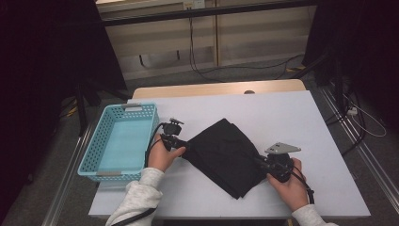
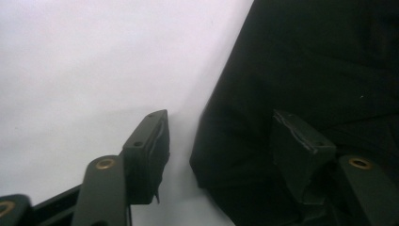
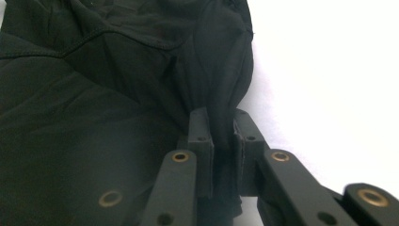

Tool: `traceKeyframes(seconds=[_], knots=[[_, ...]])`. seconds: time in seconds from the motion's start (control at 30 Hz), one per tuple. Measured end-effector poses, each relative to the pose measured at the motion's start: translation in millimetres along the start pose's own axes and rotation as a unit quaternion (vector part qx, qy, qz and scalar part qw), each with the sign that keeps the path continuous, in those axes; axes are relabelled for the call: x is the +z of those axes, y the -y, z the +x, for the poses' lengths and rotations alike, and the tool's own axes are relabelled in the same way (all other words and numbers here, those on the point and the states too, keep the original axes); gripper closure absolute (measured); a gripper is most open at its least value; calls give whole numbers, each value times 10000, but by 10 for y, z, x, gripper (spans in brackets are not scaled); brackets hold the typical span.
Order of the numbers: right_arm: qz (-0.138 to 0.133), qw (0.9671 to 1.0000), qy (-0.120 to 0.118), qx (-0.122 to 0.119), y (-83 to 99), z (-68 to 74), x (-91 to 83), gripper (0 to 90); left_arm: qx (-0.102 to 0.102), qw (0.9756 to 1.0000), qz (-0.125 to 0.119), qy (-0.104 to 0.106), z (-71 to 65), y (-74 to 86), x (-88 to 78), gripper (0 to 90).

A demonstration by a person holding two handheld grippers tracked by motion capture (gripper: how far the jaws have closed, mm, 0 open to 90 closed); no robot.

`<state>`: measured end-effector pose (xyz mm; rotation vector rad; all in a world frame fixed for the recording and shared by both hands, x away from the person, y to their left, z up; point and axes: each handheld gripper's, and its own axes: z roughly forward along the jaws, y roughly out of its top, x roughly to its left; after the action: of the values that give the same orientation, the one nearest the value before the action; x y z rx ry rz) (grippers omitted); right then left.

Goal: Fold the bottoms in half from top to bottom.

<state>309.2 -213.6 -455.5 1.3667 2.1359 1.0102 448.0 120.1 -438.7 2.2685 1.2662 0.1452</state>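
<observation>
A folded black cloth (image 1: 226, 155) lies diagonally on the white table (image 1: 282, 113). At the cloth's left corner my left gripper (image 1: 183, 146) is low over the table. In the left gripper view its jaws stand apart, one over bare table, the other over the cloth (image 2: 320, 61), and the cloth's edge lies loose between them with my left gripper (image 2: 220, 120) open. My right gripper (image 1: 261, 162) is at the cloth's right corner. In the right gripper view my right gripper (image 3: 221, 117) is shut on a raised fold of the cloth (image 3: 94, 117).
A light blue plastic basket (image 1: 127, 107) stands at the table's left edge, just left of my left hand. Dark stands and cables lie on the floor beyond and to the right of the table.
</observation>
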Motion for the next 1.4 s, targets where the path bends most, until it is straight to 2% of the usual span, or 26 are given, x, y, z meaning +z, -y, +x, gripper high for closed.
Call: traceKeyframes(seconds=[0.03,0.1,0.2,0.23,0.27,0.3,0.33,0.37,0.6,0.73,0.77,0.93,1.1,1.27,1.4], knots=[[24,10000,-17,9,6,1,3,805,67,10000,1,-54,-16,11,0,400],[28,10000,-29,2,14,1,12,805,73,9999,48,-90,-34,19,-8,446],[32,10000,-30,-18,17,10,14,805,-28,9999,136,-87,-50,16,-18,545],[29,10000,-37,-13,17,10,14,805,-76,9997,242,-50,-57,5,-28,585],[29,10000,-37,-13,17,10,14,805,-76,9997,242,-50,-57,5,-28,648],[33,10000,-48,6,20,9,19,805,-268,9990,309,173,-59,3,-27,811],[32,10000,-48,14,19,10,19,805,-381,9976,378,447,-63,8,-10,819],[48,10000,-32,-6,18,11,17,806,-221,9986,359,308,-113,10,-11,821],[26,10000,-65,19,10,9,4,809,-139,9976,650,208,-108,-65,-65,858],[-56,9999,-131,77,-9,25,-11,810,-102,9966,792,212,-69,-190,-211,871],[-52,9998,-152,72,-16,36,-9,810,-21,9964,837,109,-65,-254,-293,874],[-165,9995,-244,86,-67,83,-14,811,-4,9956,925,135,4,-353,-438,875],[-133,9993,-351,79,-80,150,30,811,10,9943,1058,128,62,-404,-492,875],[-171,9990,-406,102,-106,176,49,811,45,9948,1011,117,74,-455,-573,876],[-253,9987,-422,103,-134,215,52,811,95,9941,1077,121,106,-504,-649,877]])
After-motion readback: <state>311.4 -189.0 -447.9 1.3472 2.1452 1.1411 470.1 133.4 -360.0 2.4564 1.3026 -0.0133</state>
